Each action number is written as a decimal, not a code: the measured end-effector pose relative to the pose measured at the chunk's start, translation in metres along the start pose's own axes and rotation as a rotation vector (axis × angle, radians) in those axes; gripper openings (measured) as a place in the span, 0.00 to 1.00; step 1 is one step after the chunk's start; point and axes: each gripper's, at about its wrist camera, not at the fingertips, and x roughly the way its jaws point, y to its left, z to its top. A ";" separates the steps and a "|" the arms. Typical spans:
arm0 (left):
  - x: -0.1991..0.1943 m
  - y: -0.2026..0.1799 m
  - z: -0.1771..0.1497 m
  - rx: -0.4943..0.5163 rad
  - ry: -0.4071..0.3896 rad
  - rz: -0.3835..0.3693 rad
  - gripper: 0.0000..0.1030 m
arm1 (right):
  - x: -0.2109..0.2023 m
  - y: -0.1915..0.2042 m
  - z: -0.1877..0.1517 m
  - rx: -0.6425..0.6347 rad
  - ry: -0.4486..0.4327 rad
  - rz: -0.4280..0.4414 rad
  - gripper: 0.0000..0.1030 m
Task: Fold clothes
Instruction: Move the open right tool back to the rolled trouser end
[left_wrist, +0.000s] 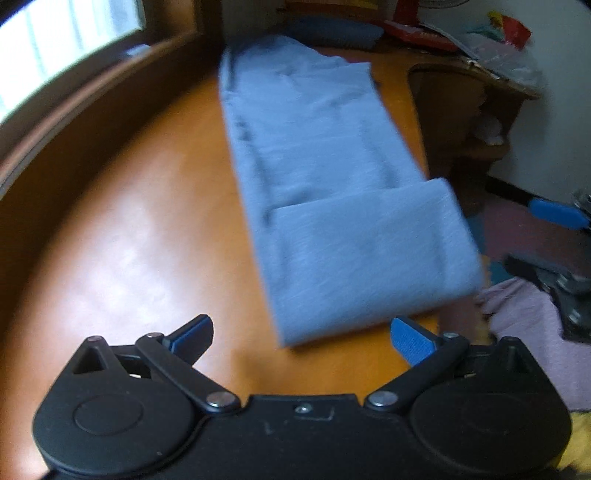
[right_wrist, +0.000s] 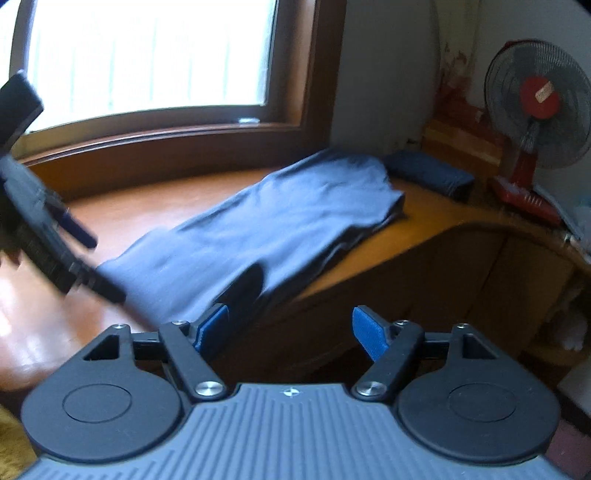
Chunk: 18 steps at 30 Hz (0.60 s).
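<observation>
In the left wrist view the shirt (left_wrist: 325, 177), a soft blue-grey knit, lies down the middle of the frame on the glossy orange-brown table (left_wrist: 122, 236) as a long narrow strip, its near end already turned up into a flap, so I judge the lengthwise folds done and the crosswise ones left; the left gripper (left_wrist: 301, 334) stands wide apart, empty, just short of that end. In the right wrist view the same cloth runs from centre to upper right, looking darker and faintly creased, and the right gripper (right_wrist: 290, 332) is likewise spread and holds nothing, off the table's edge.
</observation>
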 end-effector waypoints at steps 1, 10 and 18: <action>-0.006 0.003 -0.006 0.005 -0.005 0.015 1.00 | 0.000 0.003 -0.003 0.007 -0.008 0.018 0.75; 0.013 0.000 -0.002 -0.033 0.017 0.002 0.99 | 0.013 0.020 -0.015 0.004 -0.019 0.112 0.74; 0.026 -0.002 0.005 -0.043 0.034 -0.007 0.99 | 0.028 0.019 -0.016 0.044 0.024 0.146 0.74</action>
